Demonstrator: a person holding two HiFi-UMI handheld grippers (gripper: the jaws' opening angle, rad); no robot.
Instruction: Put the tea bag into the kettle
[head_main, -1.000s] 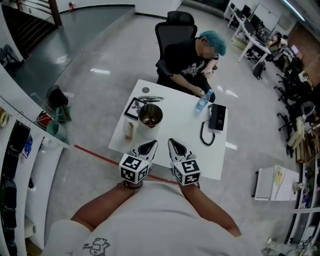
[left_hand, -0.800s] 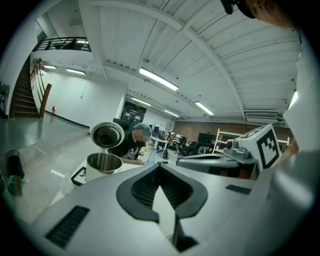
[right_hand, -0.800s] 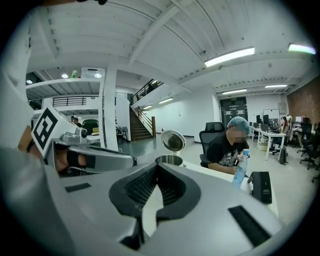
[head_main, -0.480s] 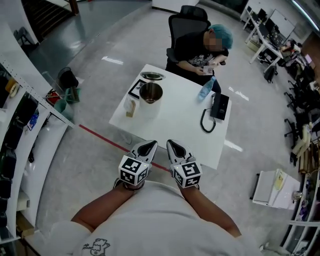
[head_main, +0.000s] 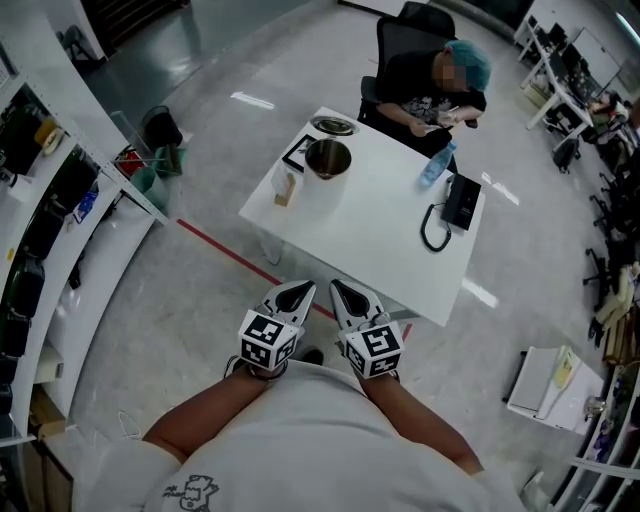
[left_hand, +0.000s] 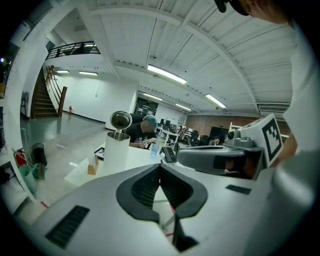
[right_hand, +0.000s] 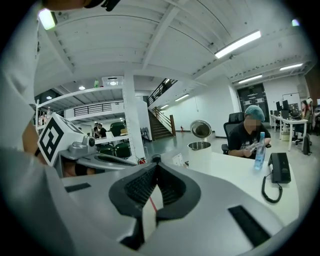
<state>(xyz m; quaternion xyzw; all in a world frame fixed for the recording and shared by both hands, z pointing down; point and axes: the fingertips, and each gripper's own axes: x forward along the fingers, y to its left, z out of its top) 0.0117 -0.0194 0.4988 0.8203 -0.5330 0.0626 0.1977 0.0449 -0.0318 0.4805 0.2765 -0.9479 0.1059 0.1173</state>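
Fingers of the left gripper (head_main: 303, 290) are pressing together with nothing between them, and those of the right gripper (head_main: 341, 290) are doing the same, equally empty. Both grippers are hanging side by side close to the holder's chest, pointing toward the surface (head_main: 380, 235) and hovering over the floor (head_main: 200, 320), well short of the surface's near edge. The kettle (head_main: 328, 160) is standing near the far left corner of the surface, its lid (head_main: 334, 126) tipping back open. The tea bag (head_main: 285, 187) is sitting at the left edge, just beside the kettle on its near side. A dark card (head_main: 298, 152) is lying next to the kettle at that same edge. A bottle (head_main: 435, 167) is standing and a phone (head_main: 462, 200) is lying toward the right edge, while a seated person (head_main: 430, 85) is leaning over the far edge.
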